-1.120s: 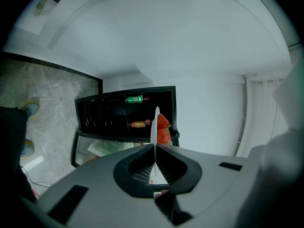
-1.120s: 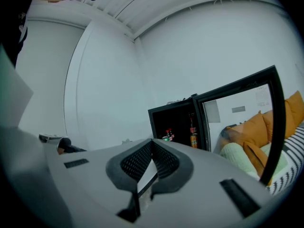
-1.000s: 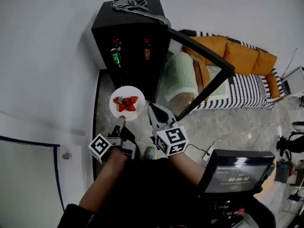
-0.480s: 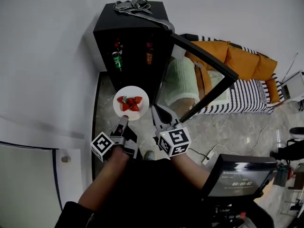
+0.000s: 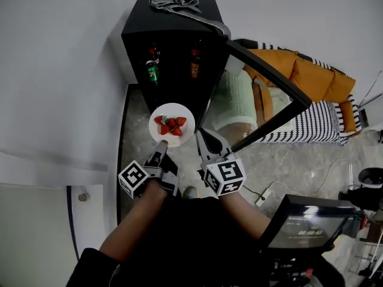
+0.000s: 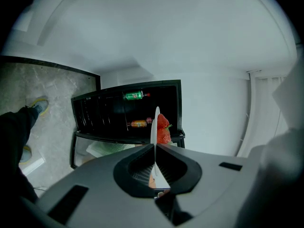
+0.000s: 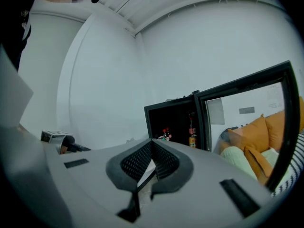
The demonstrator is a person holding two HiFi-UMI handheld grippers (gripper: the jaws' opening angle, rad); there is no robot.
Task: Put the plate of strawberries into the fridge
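A white plate [image 5: 172,113] with several red strawberries [image 5: 171,124] hangs level in front of the black fridge [image 5: 173,34], low at its open front. My left gripper [image 5: 160,152] is shut on the plate's near rim. In the left gripper view the plate [image 6: 154,122] stands edge-on between the pads, with the strawberries [image 6: 163,127] beside it and the fridge [image 6: 104,113] behind. My right gripper [image 5: 201,135] is shut and empty, just right of the plate by the open glass door [image 5: 269,91]. In the right gripper view the right gripper [image 7: 152,142] faces the fridge [image 7: 173,122].
Bottles and a green can [image 5: 152,72] stand on the fridge shelves. A grey cloth [image 5: 179,3] lies on its top. Behind the door are a pale green cushion [image 5: 233,100] and a striped sofa with orange cushions [image 5: 311,76]. A screen [image 5: 302,229] is at lower right. A white wall runs along the left.
The plate and both grippers have moved a little forward toward the fridge's open front. The left grip on the rim is unchanged.
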